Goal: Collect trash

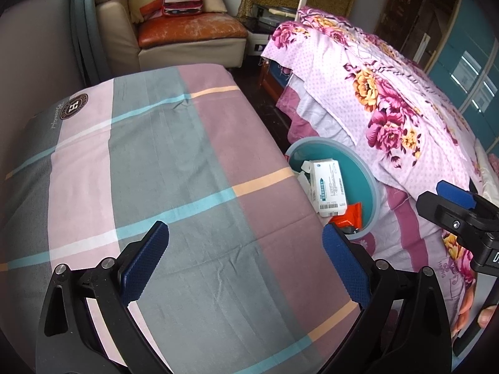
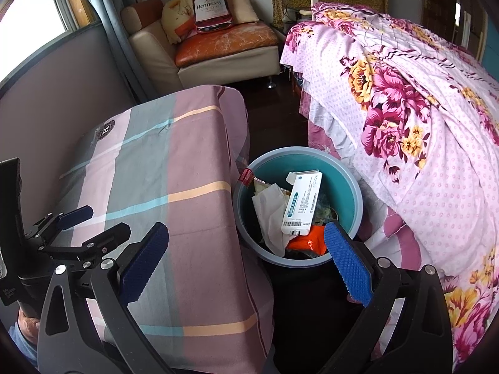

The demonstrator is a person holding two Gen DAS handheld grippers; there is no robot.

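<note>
- The left gripper [image 1: 244, 261] hangs over the desk's [image 1: 174, 162] near right corner, fingers spread wide, nothing between them.
- The right gripper [image 2: 246, 260] is spread and empty too, above the bin's [image 2: 355, 193] near rim.
- The bin stands in the narrow gap between the desk's right edge and the bed [image 2: 421, 143]; it holds a white box [image 2: 302, 202], crumpled tissue [image 2: 269, 215] and an orange wrapper [image 2: 307, 241].
- A cushion [image 2: 210, 7] on the sofa [image 2: 218, 50] reads "Hennessy".
</note>
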